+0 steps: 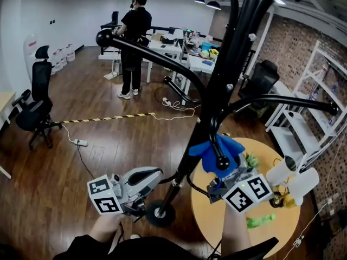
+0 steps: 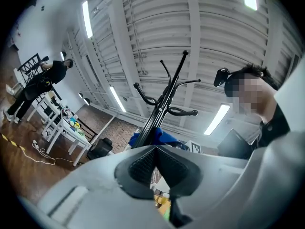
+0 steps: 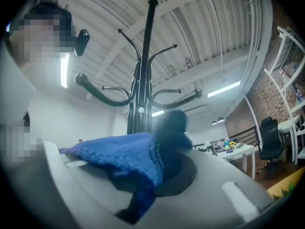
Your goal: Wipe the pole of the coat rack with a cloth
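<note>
1. Down at 6 o'clock in the head view, the black coat rack pole (image 1: 214, 99) leans up from its round base (image 1: 159, 213) toward 1 o'clock, and curved hook arms branch off it toward 10 and 3 o'clock
2. Just right of the pole, at about 5 o'clock from the picture's centre, the right gripper (image 1: 219, 172) is clamped on a blue cloth (image 1: 209, 151); the cloth is bunched against the lower part of the pole, with a knobbed hook end hanging in front of it
3. From the right gripper view, the cloth (image 3: 121, 156) is pinched between the two jaws of the right gripper (image 3: 159, 149) and drapes out toward 9 o'clock over the left one, while the pole (image 3: 143, 70) rises toward 12 o'clock close behind it
4. At 7 o'clock from the cloth, the left gripper (image 1: 157, 179) sits low beside the pole, near the base, with its marker cube toward the person
5. From the left gripper view, the jaws of the left gripper (image 2: 155, 151) are pressed together pad to pad with nothing between them; beyond them at 12 o'clock stand the pole (image 2: 164, 101) and a bit of the cloth (image 2: 162, 137)
6. Under the right gripper, toward 4 o'clock, is a round yellow table (image 1: 274, 158); a person (image 1: 133, 42) stands far off at 11 o'clock, a black office chair (image 1: 35, 104) at 9 o'clock and a white shelf (image 1: 303, 112) at 3 o'clock
</note>
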The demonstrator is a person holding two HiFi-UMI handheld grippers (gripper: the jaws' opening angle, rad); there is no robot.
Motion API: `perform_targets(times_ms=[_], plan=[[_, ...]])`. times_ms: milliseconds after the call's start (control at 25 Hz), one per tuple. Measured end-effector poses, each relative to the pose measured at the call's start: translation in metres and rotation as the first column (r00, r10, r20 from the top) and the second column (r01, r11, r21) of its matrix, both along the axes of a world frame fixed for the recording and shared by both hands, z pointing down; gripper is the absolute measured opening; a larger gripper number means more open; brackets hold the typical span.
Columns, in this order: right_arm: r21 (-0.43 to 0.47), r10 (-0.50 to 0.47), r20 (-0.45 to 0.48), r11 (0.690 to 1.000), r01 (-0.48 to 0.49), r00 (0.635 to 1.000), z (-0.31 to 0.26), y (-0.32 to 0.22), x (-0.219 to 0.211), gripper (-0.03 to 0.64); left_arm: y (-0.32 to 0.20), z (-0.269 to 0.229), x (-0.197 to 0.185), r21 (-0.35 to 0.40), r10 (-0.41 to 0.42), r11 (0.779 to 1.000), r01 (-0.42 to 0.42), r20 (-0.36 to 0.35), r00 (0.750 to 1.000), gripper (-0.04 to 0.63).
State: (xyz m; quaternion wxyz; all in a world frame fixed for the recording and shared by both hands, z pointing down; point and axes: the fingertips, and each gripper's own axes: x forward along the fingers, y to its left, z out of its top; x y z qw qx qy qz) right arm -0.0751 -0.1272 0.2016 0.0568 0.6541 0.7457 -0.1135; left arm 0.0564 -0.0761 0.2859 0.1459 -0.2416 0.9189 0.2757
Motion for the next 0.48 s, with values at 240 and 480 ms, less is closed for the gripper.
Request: perform_targets(times_ms=[240, 480], plan=[[0.255, 0.007, -0.003, 0.967, -0.006, 1.0, 0.09, 0.004, -0.003, 0.02, -0.017, 0.006, -0.019, 0.008, 0.052, 0.999, -0.052, -0.026, 0.998, 0.002], [0.626, -0.038, 0.088, 0.779, -0.026, 0.995, 0.187, 0.007, 0.0, 0.02, -0.023, 0.007, -0.034, 0.015, 0.11, 0.994, -0.109, -0.033, 0.993, 0.002]])
